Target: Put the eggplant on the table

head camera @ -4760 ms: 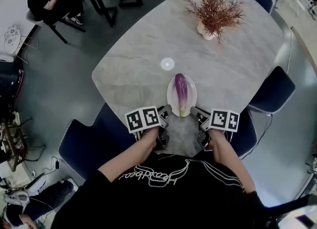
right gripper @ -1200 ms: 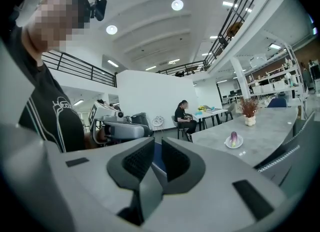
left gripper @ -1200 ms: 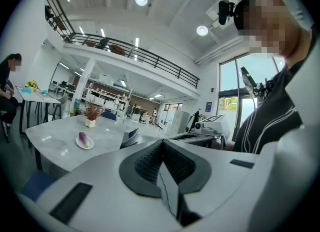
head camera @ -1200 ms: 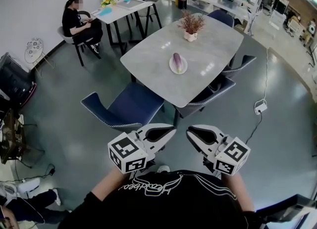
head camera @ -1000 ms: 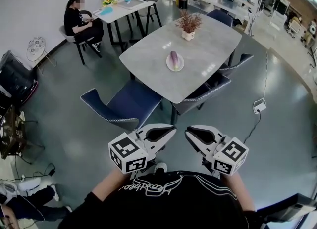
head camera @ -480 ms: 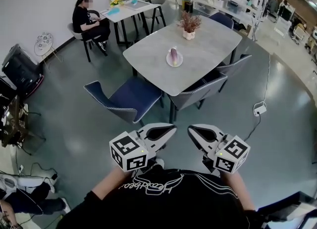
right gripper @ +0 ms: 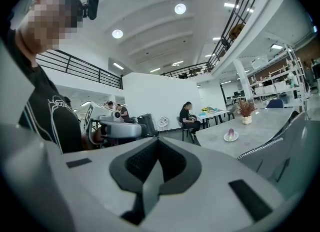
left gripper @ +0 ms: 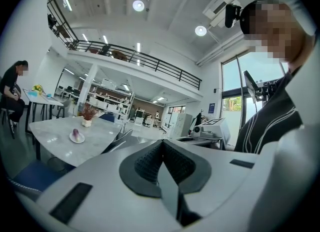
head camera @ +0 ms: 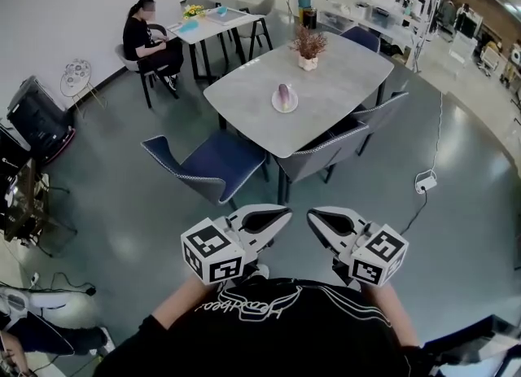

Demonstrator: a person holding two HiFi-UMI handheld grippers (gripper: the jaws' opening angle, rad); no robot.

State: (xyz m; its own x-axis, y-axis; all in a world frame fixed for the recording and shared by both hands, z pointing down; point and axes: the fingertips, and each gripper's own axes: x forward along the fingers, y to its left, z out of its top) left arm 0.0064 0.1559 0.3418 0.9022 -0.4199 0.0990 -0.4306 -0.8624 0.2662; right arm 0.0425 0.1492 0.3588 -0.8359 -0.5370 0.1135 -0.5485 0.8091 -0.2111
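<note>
No legible text, labels or numbers

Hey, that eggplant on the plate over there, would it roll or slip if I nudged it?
Likely rolls: the eggplant looks rounded and lies loose on the plate. The plate looks shallow, so its rim may barely stop it. Slipperiness is hard to judge from this far.

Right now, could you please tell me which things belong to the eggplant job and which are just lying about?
Job: eggplant, white plate under it, grey table, left gripper and right gripper, both shut, empty.
Lying about: potted plant, blue chair, seated person, white box on the floor.
</note>
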